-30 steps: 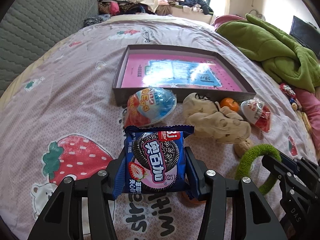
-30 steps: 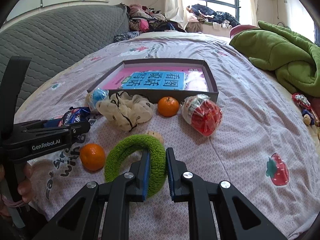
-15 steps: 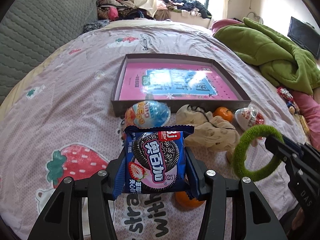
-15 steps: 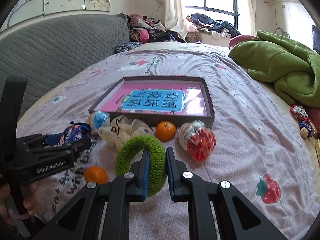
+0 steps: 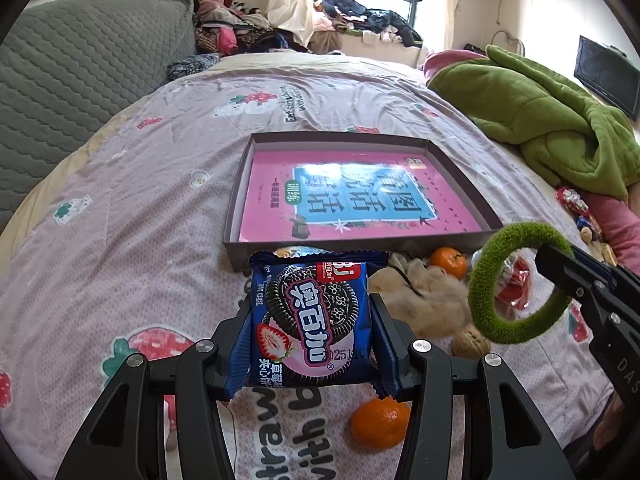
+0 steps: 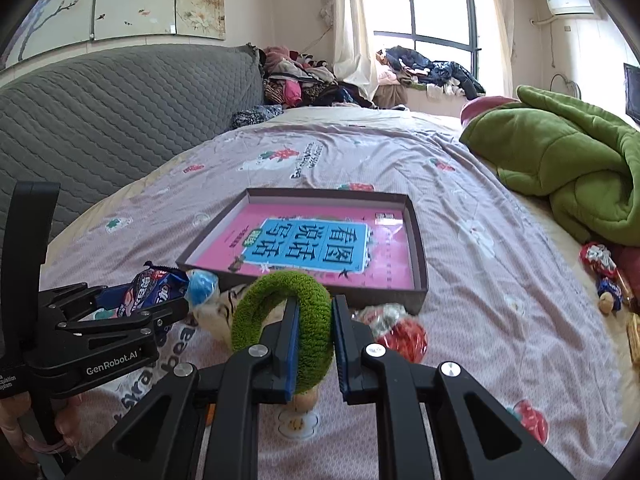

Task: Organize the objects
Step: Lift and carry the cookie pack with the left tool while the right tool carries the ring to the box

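Note:
My left gripper (image 5: 311,316) is shut on a blue cookie packet (image 5: 316,292), held flat above the bed just short of the box's near wall. My right gripper (image 6: 316,307) is shut on a fuzzy green ring (image 6: 280,284), which stands upright between the pads, clear of the sheet. A shallow grey box (image 5: 236,216) with a pink and blue book in it lies on the bed ahead of both. In the left wrist view the ring (image 5: 516,332) and the right gripper (image 5: 560,264) hang at the right. The right wrist view shows the left gripper (image 6: 172,308) at the left.
Below the grippers lie two tangerines (image 5: 448,262) (image 5: 380,420), a walnut (image 5: 472,346), a beige cloth bundle (image 5: 432,300), a red wrapped egg (image 6: 404,336) and a blue one (image 6: 202,284). A green blanket (image 5: 540,120) is heaped at the right, and a grey padded headboard (image 6: 120,112) lines the left.
Both grippers have risen with their loads. The green ring has come up off the sheet, and the box has drawn nearer in both views.

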